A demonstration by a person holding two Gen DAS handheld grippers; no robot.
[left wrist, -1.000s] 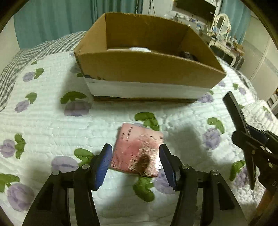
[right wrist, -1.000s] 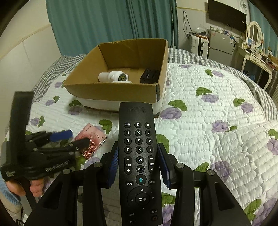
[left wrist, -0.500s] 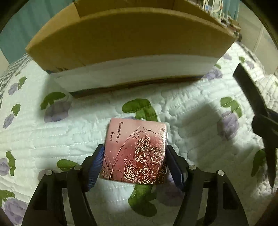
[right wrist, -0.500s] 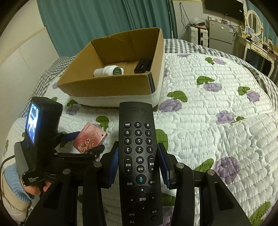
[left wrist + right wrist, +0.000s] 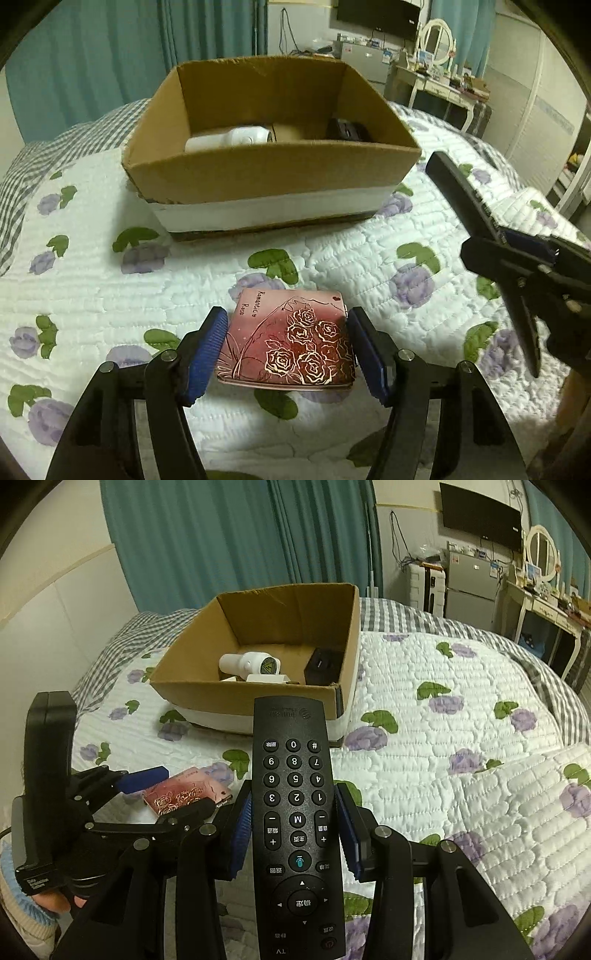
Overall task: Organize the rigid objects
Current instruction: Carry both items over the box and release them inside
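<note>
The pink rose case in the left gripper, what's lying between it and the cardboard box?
Nothing but bare floral quilt separates the pink rose case from the cardboard box; the left wrist view shows it best.

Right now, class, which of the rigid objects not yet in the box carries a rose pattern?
The pink case between the left tongs: gold roses on its lid. The other, the remote in the right tongs, is black with buttons.

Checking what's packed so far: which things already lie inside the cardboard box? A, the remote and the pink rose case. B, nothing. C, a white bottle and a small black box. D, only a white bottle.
C: the right wrist view shows a white bottle and a small black box on the floor of the cardboard box.
</note>
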